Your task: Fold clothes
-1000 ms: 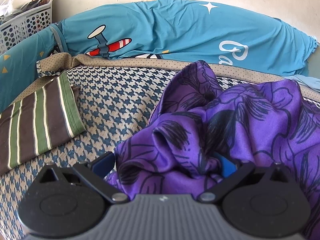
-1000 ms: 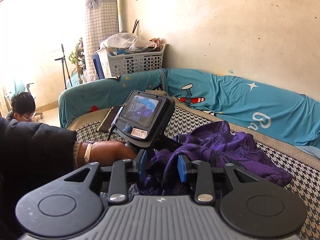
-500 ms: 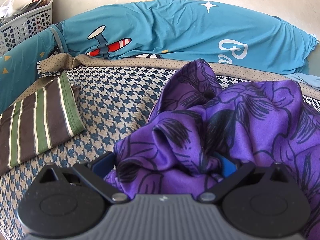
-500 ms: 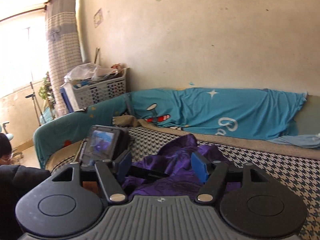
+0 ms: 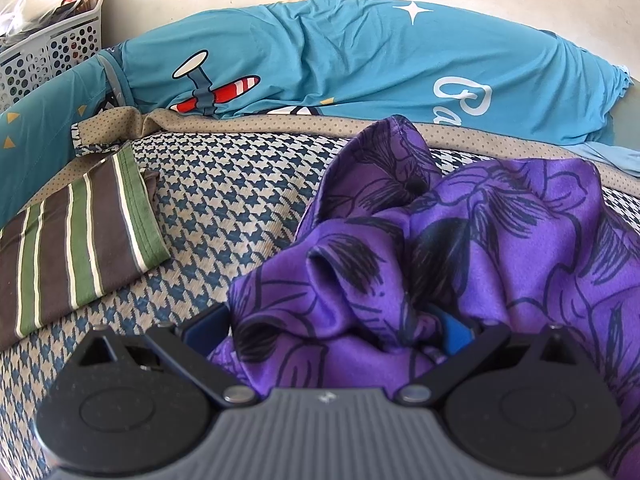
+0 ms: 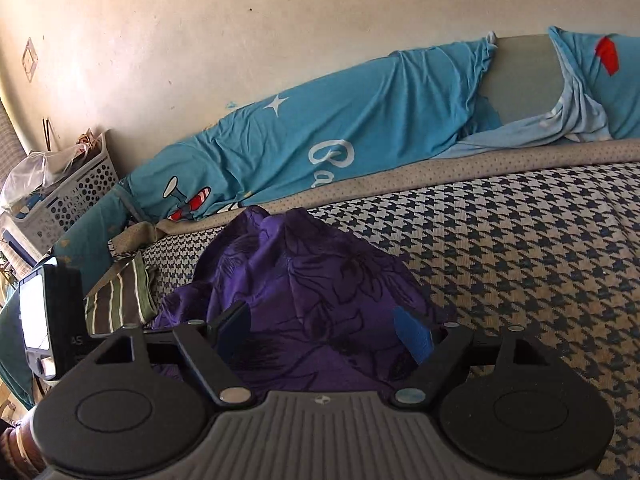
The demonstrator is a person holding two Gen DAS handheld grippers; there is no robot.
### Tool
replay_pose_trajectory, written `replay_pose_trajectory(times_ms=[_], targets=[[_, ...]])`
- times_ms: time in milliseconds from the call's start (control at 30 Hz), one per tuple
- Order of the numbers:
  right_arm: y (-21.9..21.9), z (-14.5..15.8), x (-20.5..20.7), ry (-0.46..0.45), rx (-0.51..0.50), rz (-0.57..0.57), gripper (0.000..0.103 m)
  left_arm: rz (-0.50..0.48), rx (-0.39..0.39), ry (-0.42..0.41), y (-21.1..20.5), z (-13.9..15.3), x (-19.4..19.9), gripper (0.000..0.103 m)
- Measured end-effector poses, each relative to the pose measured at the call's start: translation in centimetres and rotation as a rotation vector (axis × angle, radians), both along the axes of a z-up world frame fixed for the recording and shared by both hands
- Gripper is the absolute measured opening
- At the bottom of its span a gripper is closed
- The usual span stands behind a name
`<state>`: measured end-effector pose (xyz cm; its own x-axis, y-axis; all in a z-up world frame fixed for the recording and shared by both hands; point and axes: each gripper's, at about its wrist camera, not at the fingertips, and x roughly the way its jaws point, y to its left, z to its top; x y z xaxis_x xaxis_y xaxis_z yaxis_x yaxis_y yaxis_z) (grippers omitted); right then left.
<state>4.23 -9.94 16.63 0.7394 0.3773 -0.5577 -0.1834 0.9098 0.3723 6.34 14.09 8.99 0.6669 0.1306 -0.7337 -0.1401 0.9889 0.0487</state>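
Note:
A crumpled purple floral garment point(image 5: 460, 240) lies in a heap on the houndstooth bed cover point(image 5: 224, 208). My left gripper point(image 5: 332, 332) is open wide, its blue pads on either side of a bunch of the purple cloth lying between them. In the right wrist view the same purple garment point(image 6: 304, 280) lies just ahead of my right gripper point(image 6: 326, 334), which is open wide over its near edge, holding nothing. The left gripper's screen unit point(image 6: 44, 316) shows at the left edge of the right wrist view.
A folded green and brown striped cloth point(image 5: 72, 240) lies on the bed to the left, also in the right wrist view point(image 6: 120, 300). Blue cartoon-print bedding point(image 5: 340, 60) runs along the wall behind. A white perforated basket point(image 5: 44, 56) stands at the far left.
My right gripper has swung right and down toward the garment and its jaws have opened wide. My left gripper has stayed in place, open around the purple cloth.

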Motion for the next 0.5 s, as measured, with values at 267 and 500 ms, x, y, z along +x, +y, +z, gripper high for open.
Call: replay_pose_trajectory(times_ms=[267, 500], targets=[[0.4, -2.0, 1.1, 0.059, 0.012, -0.03, 0.086, -0.004, -0.004, 0.006, 0.0, 0.0, 0.0, 0.103], [0.9, -2.0, 0.7, 0.002, -0.086, -0.069, 0.088, 0.002, -0.022, 0.013, 0.2, -0.2, 0.1, 0.103]])
